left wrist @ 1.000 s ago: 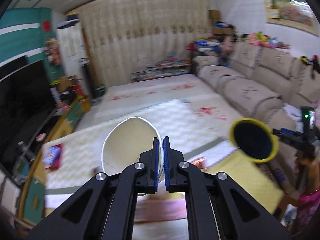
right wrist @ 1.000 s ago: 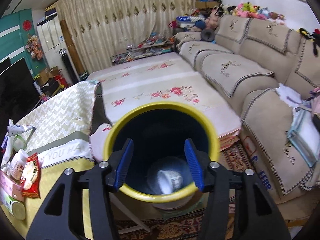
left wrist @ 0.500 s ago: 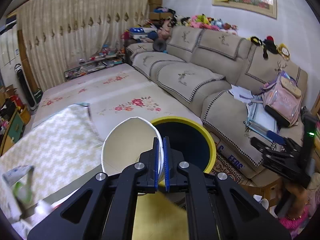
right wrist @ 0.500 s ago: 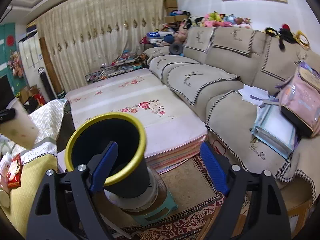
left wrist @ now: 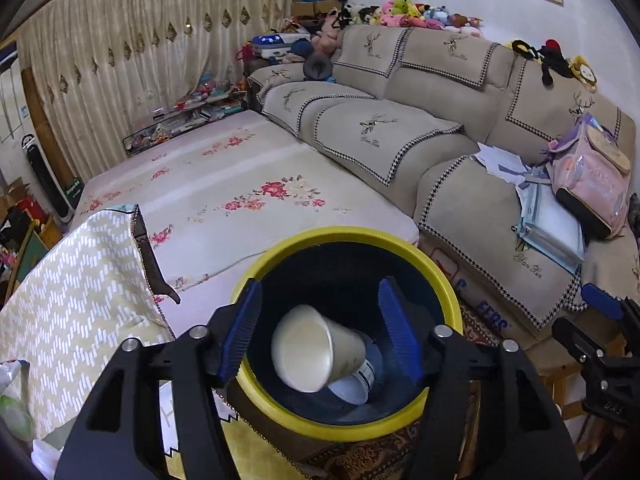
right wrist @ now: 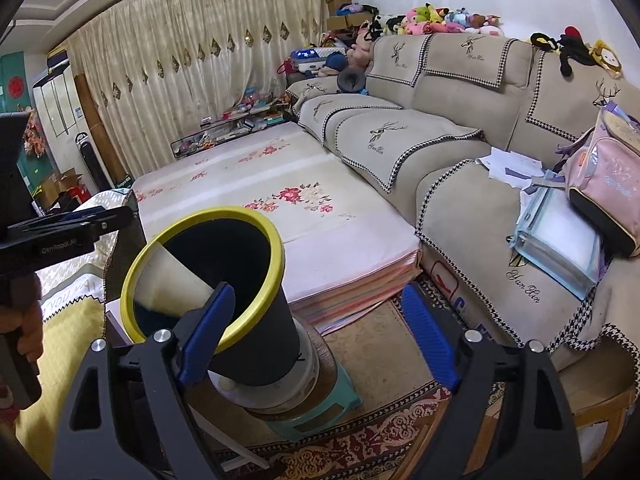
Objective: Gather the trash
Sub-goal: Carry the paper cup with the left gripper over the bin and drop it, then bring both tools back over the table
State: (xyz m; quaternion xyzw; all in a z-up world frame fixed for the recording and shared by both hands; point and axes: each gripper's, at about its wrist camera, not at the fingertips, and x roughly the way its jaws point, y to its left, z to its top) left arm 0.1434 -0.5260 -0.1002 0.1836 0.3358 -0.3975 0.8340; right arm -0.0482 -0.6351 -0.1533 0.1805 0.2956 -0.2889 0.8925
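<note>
Left gripper (left wrist: pixel 320 332) jaws spread wide, blue pads clear of everything, poised directly over the mouth of the bin (left wrist: pixel 440 280). Nothing between the fingers. Paper cup (left wrist: pixel 316 350) lies tilted on its side inside the bin, open end toward the camera, cream interior showing, resting on another cup (left wrist: pixel 354 384) deeper down. Bin is black with a yellow rim. Right gripper (right wrist: pixel 320 332) also wide open and empty, set off to one side of the bin; its left pad overlaps the bin's rim in view, contact cannot be told. From the right wrist view the paper cup (right wrist: pixel 172 284) shows as a pale cone within the bin (right wrist: pixel 256 328), below rim level. Bin stands on a round pale base atop a teal stool (right wrist: pixel 320 412), on a patterned red rug (right wrist: pixel 360 444). Just beside the bin: a table under a yellow cloth (right wrist: pixel 68 316) and a low platform with a floral cover (left wrist: pixel 224 184). Beige sofa (left wrist: pixel 440 132) beyond, pink backpack (left wrist: pixel 592 180) and papers (left wrist: pixel 548 224) on its seat, plush toys (left wrist: pixel 416 12) along the back. Curtains (left wrist: pixel 140 60) on the far wall.
</note>
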